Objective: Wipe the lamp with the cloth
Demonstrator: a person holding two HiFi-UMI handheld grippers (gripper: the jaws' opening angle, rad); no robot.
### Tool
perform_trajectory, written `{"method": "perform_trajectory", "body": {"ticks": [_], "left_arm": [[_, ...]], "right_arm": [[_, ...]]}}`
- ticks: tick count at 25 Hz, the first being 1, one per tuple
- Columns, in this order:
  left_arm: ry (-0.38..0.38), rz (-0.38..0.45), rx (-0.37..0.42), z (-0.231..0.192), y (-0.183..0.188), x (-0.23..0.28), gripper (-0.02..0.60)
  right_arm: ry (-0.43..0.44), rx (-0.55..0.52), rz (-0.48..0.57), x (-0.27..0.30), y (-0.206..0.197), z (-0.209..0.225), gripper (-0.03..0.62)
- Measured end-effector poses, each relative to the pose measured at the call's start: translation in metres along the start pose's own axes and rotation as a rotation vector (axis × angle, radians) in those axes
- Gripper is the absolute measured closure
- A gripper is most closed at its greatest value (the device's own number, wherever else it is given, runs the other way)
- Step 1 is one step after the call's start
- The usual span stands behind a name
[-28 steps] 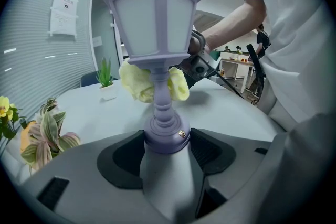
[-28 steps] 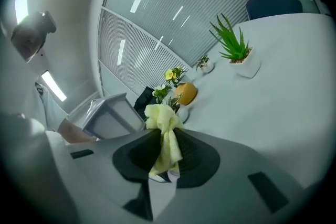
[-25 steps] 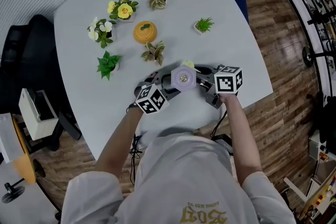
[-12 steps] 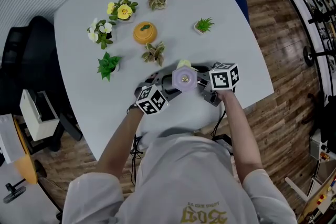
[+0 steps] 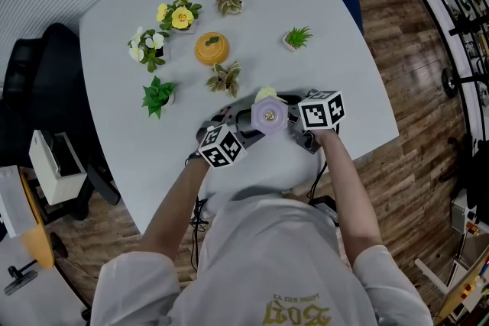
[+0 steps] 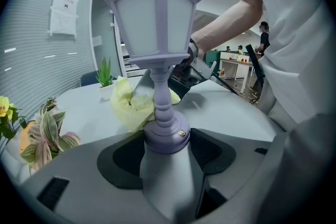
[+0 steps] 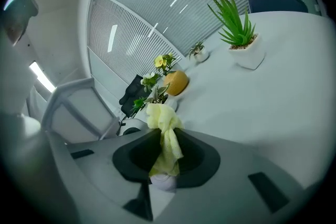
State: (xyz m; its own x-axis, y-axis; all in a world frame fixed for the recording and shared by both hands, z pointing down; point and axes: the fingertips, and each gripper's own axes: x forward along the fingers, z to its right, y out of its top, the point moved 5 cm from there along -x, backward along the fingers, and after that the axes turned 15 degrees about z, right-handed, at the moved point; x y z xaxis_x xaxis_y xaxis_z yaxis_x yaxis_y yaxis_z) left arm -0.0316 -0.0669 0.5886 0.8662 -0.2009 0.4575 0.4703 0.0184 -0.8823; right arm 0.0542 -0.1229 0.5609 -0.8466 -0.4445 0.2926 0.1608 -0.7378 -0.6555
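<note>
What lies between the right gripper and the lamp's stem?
The yellow cloth, pinched in the right gripper, sits beside the lamp stem: left gripper view.

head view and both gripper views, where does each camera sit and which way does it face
Head view: on the person's head, facing steeply down at the white table; shows both forearms and the lamp from above.
Left gripper view: on the left gripper, looking along its jaws, closed on the lamp's base; the right forearm and torso show.
Right gripper view: on the right gripper, looking along jaws pinching the yellow cloth, toward a green plant; no arm clearly shows.
Shared: head and left gripper views both show lamp and cloth.
</note>
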Motion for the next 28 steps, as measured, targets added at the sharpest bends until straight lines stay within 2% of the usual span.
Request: {"method": "perform_trajectory", "body": {"ticks": [12, 21, 28], "left_arm": [[0.0, 0.0, 0.0, 0.0, 0.0, 0.0, 0.301], [0.0, 0.0, 0.002, 0.0, -0.001, 0.0, 0.301], [0.001, 0.001, 0.003, 0.0, -0.001, 0.0, 0.301]], "right_arm": [[-0.091, -0.069, -0.068, 0.005, -0.001, 0.004, 0.511], [-0.212, -0.123, -0.098, 0.004, 0.002, 0.015, 0.511], [-0.25, -0.116, -0.098, 0.005, 0.002, 0.019, 0.511]]}}
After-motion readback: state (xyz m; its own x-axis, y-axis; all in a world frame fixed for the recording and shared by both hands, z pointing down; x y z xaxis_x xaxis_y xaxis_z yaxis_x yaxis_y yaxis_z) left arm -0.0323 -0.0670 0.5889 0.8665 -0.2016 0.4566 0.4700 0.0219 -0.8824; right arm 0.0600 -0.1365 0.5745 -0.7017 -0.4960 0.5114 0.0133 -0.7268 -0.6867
